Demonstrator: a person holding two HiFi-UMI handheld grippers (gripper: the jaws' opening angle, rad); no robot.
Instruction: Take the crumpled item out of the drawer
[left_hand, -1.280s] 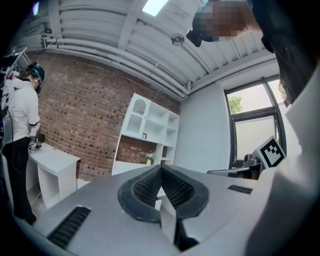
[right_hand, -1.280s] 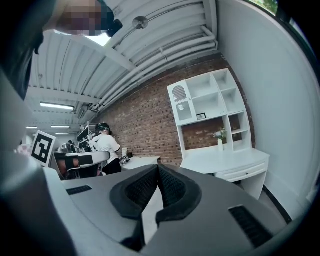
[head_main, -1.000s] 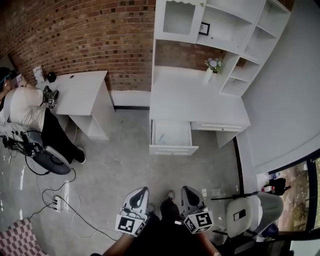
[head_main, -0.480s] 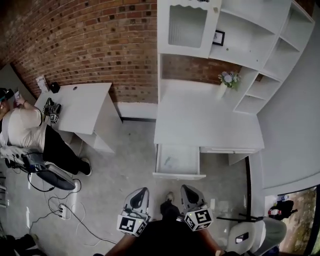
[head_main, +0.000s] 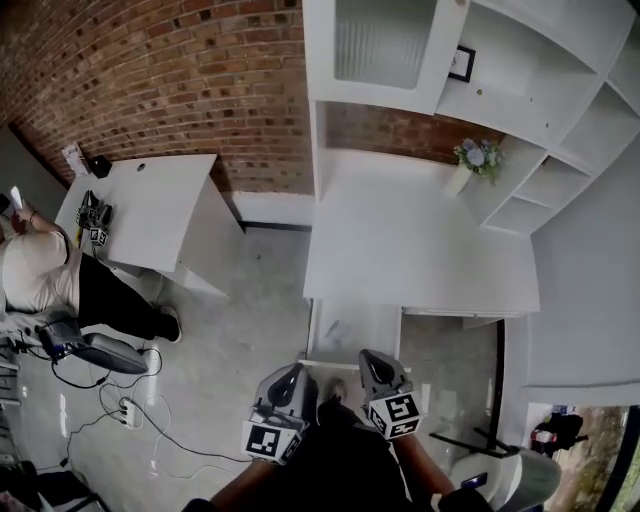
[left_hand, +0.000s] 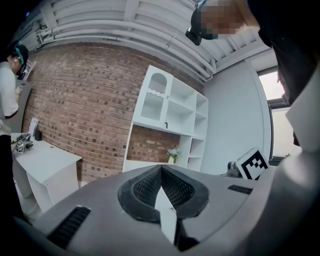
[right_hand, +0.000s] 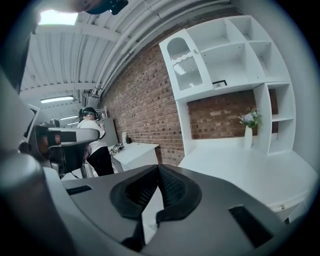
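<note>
Below the white desk's (head_main: 420, 250) front edge, toward its left end, the open drawer (head_main: 370, 335) shows a pale floor with one faint speck that may be the crumpled item (head_main: 333, 326), too small to confirm. Close to the person's body, the left gripper (head_main: 288, 378) and right gripper (head_main: 372, 362) cover part of the drawer front. Each has its jaws pressed together on nothing, probably a carrying pose, since no reach has begun.

White drawer (head_main: 355, 338), pulled open

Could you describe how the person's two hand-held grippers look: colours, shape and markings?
The left hand-held gripper and the right hand-held gripper have grey, tapered shells. Each carries a white cube with black square markers. The pads inside are black and ribbed.
</note>
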